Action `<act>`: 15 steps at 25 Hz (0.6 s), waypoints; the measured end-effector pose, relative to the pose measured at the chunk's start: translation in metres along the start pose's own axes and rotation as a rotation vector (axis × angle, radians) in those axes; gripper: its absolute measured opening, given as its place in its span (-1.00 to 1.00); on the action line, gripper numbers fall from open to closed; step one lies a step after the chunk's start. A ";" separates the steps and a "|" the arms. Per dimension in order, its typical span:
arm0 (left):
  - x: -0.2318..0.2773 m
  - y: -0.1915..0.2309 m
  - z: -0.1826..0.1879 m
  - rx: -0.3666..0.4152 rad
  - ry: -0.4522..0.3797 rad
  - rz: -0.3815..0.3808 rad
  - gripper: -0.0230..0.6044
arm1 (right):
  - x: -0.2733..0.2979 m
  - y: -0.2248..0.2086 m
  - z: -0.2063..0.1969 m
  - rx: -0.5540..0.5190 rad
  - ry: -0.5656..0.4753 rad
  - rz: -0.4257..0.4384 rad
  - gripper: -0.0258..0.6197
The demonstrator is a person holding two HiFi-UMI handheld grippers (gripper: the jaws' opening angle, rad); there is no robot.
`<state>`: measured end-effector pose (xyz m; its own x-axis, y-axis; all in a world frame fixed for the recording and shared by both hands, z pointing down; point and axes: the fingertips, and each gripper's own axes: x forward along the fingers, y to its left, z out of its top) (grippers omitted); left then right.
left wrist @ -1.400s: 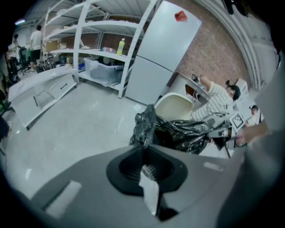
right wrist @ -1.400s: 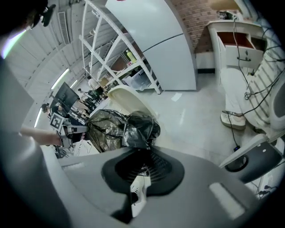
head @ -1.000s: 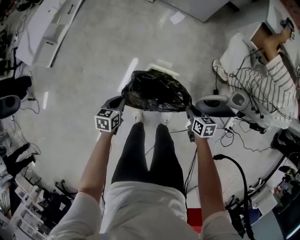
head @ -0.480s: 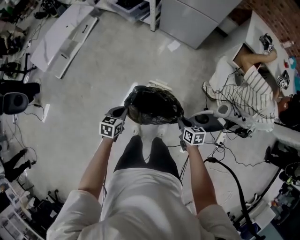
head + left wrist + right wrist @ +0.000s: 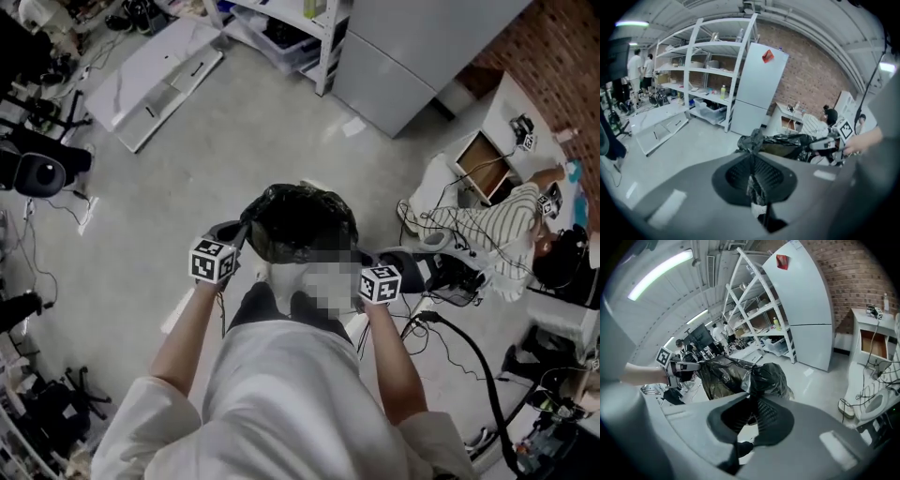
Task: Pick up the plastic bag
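A black plastic bag (image 5: 300, 223) hangs in the air between my two grippers, stretched open at its top. My left gripper (image 5: 236, 231) is shut on the bag's left edge; in the left gripper view a pinch of black film (image 5: 753, 140) sticks up between the closed jaws, the rest of the bag (image 5: 787, 143) beyond. My right gripper (image 5: 361, 255) is shut on the bag's right edge, and in the right gripper view the crumpled bag (image 5: 740, 377) bulges just past the jaws. Both marker cubes sit at about waist height in front of me.
A tall grey refrigerator (image 5: 422, 47) and white shelving (image 5: 291, 28) stand ahead. A seated person in a striped shirt (image 5: 487, 234) is at the right by a white desk (image 5: 497, 131). Cables (image 5: 469, 347) trail on the floor at right; a white panel (image 5: 159, 80) lies at far left.
The head view has tilted up and the scene has shifted down: the refrigerator and shelving have come into sight. Both grippers stay shut on the bag, drawn slightly closer together.
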<state>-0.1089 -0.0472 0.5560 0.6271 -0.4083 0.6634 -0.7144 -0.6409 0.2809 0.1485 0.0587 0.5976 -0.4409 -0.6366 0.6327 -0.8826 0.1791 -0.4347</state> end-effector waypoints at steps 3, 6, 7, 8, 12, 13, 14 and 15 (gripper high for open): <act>-0.023 0.000 -0.001 -0.030 -0.029 0.033 -0.91 | -0.005 0.015 0.010 -0.023 -0.004 0.033 -0.91; -0.046 -0.002 -0.002 -0.058 -0.058 0.062 -0.91 | -0.010 0.028 0.023 -0.047 -0.010 0.067 -0.91; -0.053 -0.003 -0.002 -0.066 -0.069 0.070 -0.91 | -0.012 0.032 0.028 -0.059 -0.011 0.077 -0.91; -0.060 -0.003 -0.003 -0.073 -0.079 0.075 -0.91 | -0.013 0.036 0.032 -0.072 -0.011 0.085 -0.91; -0.091 -0.003 -0.010 -0.088 -0.112 0.085 -0.91 | -0.016 0.057 0.042 -0.112 -0.015 0.089 -0.91; -0.099 -0.002 -0.012 -0.089 -0.120 0.087 -0.91 | -0.017 0.063 0.044 -0.118 -0.019 0.087 -0.91; -0.106 -0.001 -0.014 -0.091 -0.128 0.088 -0.91 | -0.017 0.069 0.046 -0.125 -0.023 0.084 -0.91; -0.112 0.001 -0.015 -0.095 -0.137 0.089 -0.91 | -0.018 0.074 0.048 -0.133 -0.028 0.081 -0.91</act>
<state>-0.1844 0.0083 0.4920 0.5917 -0.5497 0.5897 -0.7912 -0.5364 0.2938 0.0984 0.0472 0.5231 -0.5082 -0.6365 0.5802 -0.8591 0.3273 -0.3934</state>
